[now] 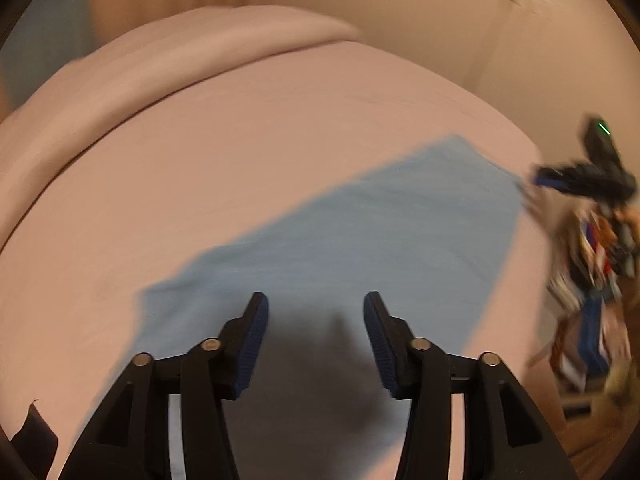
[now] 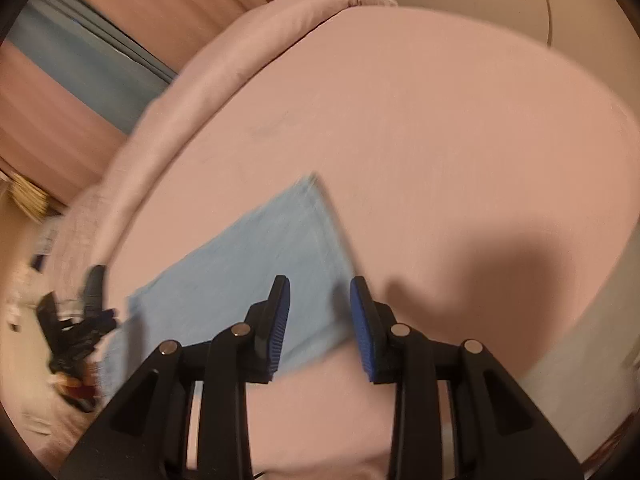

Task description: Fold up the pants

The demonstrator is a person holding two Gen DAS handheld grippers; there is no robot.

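Light blue pants (image 1: pixel 360 236) lie flat in a long folded strip on a pink bed (image 1: pixel 240 152). My left gripper (image 1: pixel 316 300) hovers above the near part of the strip, jaws apart with nothing between them. The other gripper (image 1: pixel 576 178) shows blurred at the strip's far right end. In the right wrist view the pants (image 2: pixel 248 264) stretch from lower left to a corner near the middle. My right gripper (image 2: pixel 320 286) stands open above the strip's right edge, holding nothing. The left gripper (image 2: pixel 86 316) appears blurred at the left.
The pink bed (image 2: pixel 420 120) has a rolled pink cover (image 1: pixel 168 56) along its far edge. Cluttered colourful items (image 1: pixel 592 280) sit off the bed at the right. Curtains (image 2: pixel 132 8) and a wall lie behind. Both views are motion-blurred.
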